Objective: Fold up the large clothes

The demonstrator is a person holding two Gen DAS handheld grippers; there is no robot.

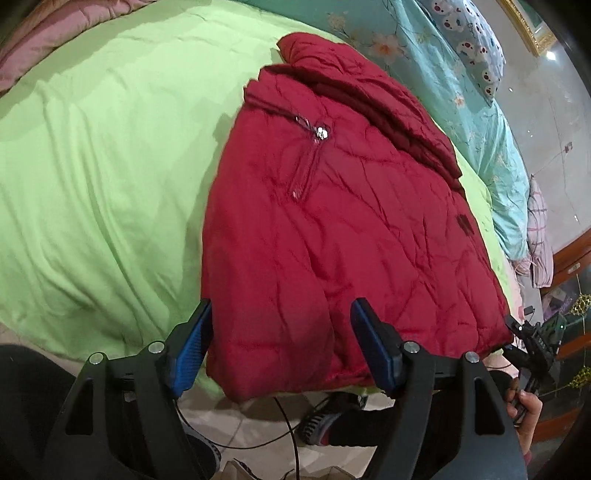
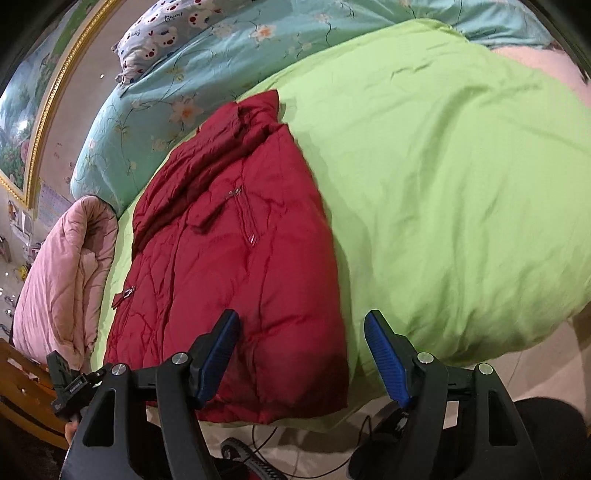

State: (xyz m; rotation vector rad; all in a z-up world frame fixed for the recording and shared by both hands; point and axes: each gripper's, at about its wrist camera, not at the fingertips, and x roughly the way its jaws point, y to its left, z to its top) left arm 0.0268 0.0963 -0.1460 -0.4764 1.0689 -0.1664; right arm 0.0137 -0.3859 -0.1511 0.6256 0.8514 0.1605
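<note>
You're hovering both grippers, left (image 1: 280,347) and right (image 2: 301,356), wide open and empty, over the red jacket's (image 1: 332,221) near hem; next you're pinching its 2 corners.

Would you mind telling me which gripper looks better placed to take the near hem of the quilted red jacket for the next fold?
Probably the left gripper: its open jaws straddle the quilted red jacket's hem corner. The right gripper's jaws frame mostly green sheet.

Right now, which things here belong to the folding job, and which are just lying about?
Part of the job:
red padded jacket
left gripper, jaws open
right gripper, jaws open

Just lying about:
green quilt
pink quilt
floral turquoise bedding
bear-print pillow
</note>
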